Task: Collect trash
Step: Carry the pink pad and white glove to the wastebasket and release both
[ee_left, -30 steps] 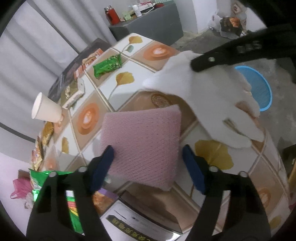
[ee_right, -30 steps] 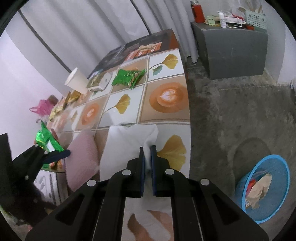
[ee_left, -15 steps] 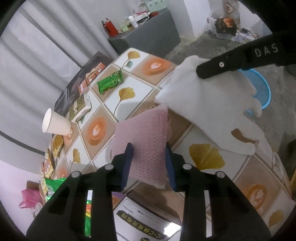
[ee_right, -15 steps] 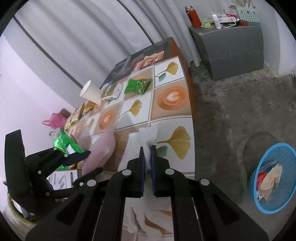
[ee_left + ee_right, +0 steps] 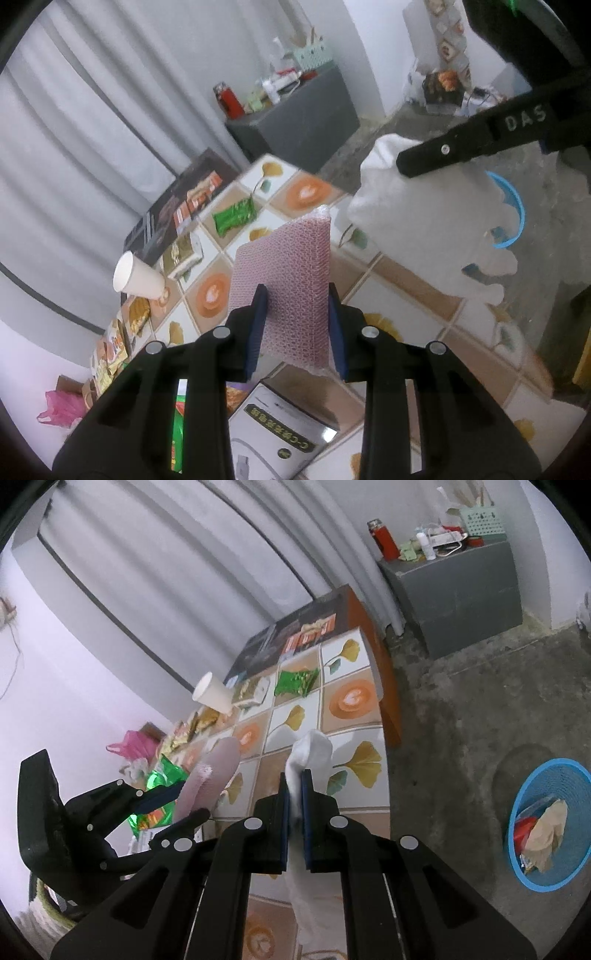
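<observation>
Tiled surface [image 5: 413, 288], two pieces of trash lifted clear!
Left gripper [image 5: 295, 325] has just clamped onto the pink bubble-wrap sheet [image 5: 291, 266] and raised it; right gripper [image 5: 294, 812] stays pinched tight on the white foam sheet [image 5: 310, 753]. Both loads look ready for the blue bin [image 5: 546, 830] (down on the floor, already part-filled).

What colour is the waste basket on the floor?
Blue, clearest in the right wrist view.
</observation>
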`<state>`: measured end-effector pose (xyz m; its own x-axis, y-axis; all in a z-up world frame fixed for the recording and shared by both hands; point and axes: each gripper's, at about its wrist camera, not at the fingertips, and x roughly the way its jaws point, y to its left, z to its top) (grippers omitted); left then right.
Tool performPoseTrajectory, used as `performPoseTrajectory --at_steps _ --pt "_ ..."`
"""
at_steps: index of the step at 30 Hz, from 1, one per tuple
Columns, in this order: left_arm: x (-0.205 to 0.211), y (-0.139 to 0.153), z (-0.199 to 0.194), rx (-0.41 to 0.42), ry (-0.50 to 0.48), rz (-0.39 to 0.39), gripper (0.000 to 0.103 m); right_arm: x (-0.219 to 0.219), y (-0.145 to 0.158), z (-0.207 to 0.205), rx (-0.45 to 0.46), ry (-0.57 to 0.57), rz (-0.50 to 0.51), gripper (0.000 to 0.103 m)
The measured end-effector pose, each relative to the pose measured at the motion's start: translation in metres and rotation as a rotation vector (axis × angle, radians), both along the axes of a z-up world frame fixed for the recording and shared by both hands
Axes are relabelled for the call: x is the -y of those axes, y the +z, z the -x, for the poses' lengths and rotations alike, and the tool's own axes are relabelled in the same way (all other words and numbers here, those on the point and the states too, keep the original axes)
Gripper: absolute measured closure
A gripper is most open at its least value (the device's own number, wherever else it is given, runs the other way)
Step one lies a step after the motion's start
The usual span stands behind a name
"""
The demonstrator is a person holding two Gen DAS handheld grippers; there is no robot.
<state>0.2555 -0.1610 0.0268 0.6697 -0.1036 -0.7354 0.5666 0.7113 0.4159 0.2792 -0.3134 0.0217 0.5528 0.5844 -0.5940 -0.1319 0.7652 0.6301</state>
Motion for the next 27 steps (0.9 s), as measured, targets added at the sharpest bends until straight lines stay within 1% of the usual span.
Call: performPoseTrajectory --at_steps 5,8,11,14,20,23,27 --pt "0.019 0.018 0.017 0.013 -0.046 0.067 0.074 0.025 0.005 0.023 0.005 -0.055 -0.009 0.096" --pt "0.039 0.025 0.027 -0.003 -0.090 0.124 0.074 0.048 0.003 0.040 -0.006 -0.104 -0.027 0.096" --pt "0.060 0.026 0.035 -0.023 -0.136 0.151 0.074 0.072 0.001 0.059 -0.012 -0.156 -0.038 0.096" --pt "0.086 0.023 0.044 -0.042 -0.183 0.162 0.074 0.098 -0.003 0.078 -0.015 -0.211 -0.043 0.096" --pt "0.138 0.013 0.055 -0.117 -0.257 0.223 0.074 0.142 -0.017 0.101 -0.047 -0.291 -0.043 0.096" --pt "0.166 0.001 0.054 -0.182 -0.300 0.273 0.074 0.159 -0.028 0.106 -0.068 -0.326 -0.026 0.097" --pt "0.198 -0.017 0.050 -0.277 -0.326 0.339 0.074 0.188 -0.052 0.110 -0.122 -0.377 -0.004 0.096"
